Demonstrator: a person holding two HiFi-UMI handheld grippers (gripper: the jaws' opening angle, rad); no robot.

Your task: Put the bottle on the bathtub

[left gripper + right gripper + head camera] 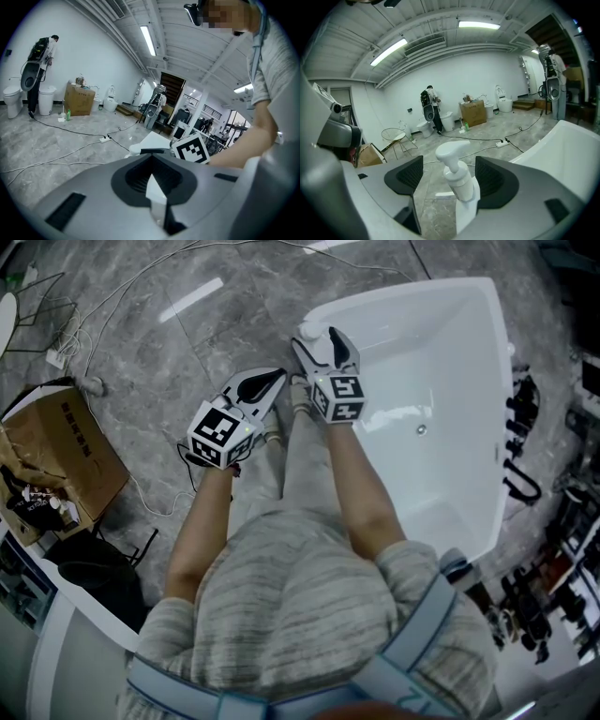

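Observation:
A white pump bottle point(459, 183) stands upright between the jaws of my right gripper point(450, 174), which is shut on its body. The grey floor shows below it. In the head view the right gripper point(319, 339) hovers by the near left corner of the white bathtub point(469, 352), with the bottle's pump head point(307, 332) at its tip. The tub's rim point(569, 145) lies to the right of the bottle. My left gripper point(270, 382) hangs left of it over the floor, jaws shut with nothing in them point(152, 177).
A cardboard box point(66, 446) sits on the floor at the left. Cables and a power strip point(58, 357) run across the grey tiles. Black fittings point(520, 446) line the tub's far side. Toilets, a box and a wire chair point(398, 138) stand by the back wall.

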